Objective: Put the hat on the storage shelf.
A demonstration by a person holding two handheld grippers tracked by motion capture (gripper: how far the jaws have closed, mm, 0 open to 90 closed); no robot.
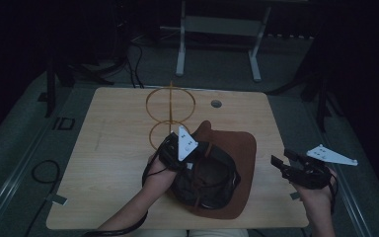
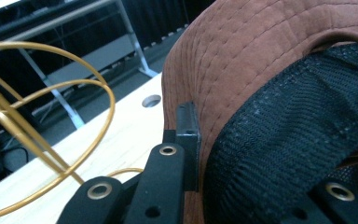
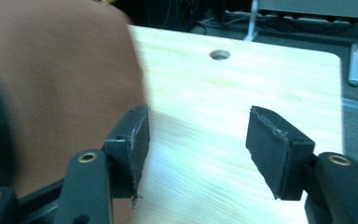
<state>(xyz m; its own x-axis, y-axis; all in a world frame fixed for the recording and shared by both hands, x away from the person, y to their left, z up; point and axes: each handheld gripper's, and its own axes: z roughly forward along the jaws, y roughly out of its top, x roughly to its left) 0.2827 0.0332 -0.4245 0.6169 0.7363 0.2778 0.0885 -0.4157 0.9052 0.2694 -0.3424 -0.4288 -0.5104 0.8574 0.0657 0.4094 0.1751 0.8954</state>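
Left gripper [image 1: 190,158] grips brown hat [image 1: 237,148] (inverted); right gripper [image 1: 282,164] beside.

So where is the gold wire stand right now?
In the high view the gold wire stand sits at the table's far middle, just beyond the brown hat and the left claw, left of the round hole.

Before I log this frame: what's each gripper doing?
Left gripper: jaws set on the brown hat, at its brim.
Right gripper: open, holding nothing.

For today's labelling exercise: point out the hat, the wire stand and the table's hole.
hat [image 1: 242,148], high view, brown brim
wire stand [image 1: 170,101], high view, upper gold ring
hole [image 3: 219,54], right gripper view, its opening
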